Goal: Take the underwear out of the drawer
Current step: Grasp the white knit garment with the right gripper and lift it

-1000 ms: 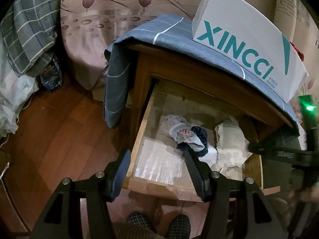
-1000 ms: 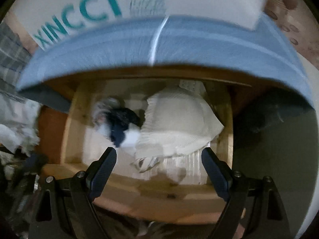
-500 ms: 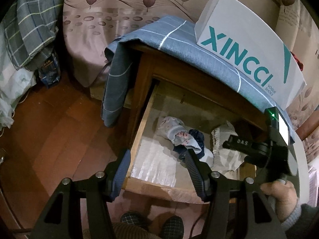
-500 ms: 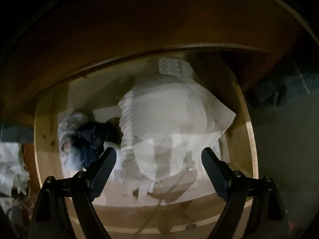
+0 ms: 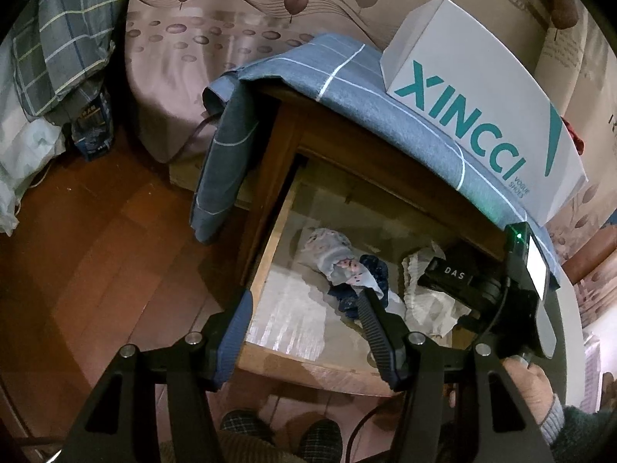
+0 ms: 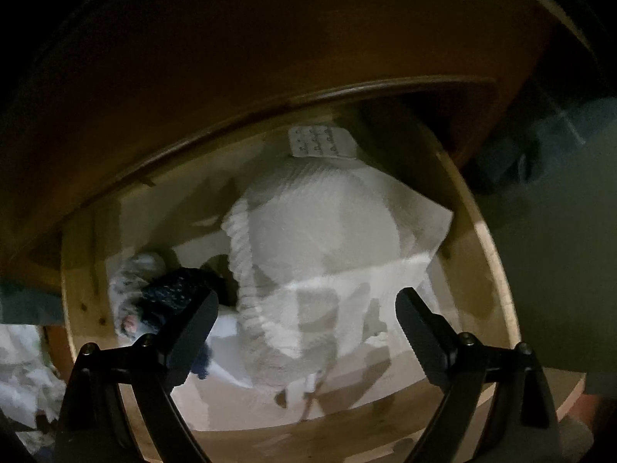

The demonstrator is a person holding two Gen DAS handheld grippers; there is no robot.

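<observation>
Right wrist view shows my right gripper spread wide, jaws just opening, above the white underwear in the drawer's right half; I should lower straight and pinch its ribbed edge.

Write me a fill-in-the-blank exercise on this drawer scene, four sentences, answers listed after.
1. The white box printed XINCCI sits on a ____ cloth that covers the nightstand.
2. The drawer is pulled ____.
3. The right gripper hangs with open jaws over the ____ ribbed underwear.
4. The left gripper holds ____ between its jaws.

Answers: blue; open; white; nothing
</observation>
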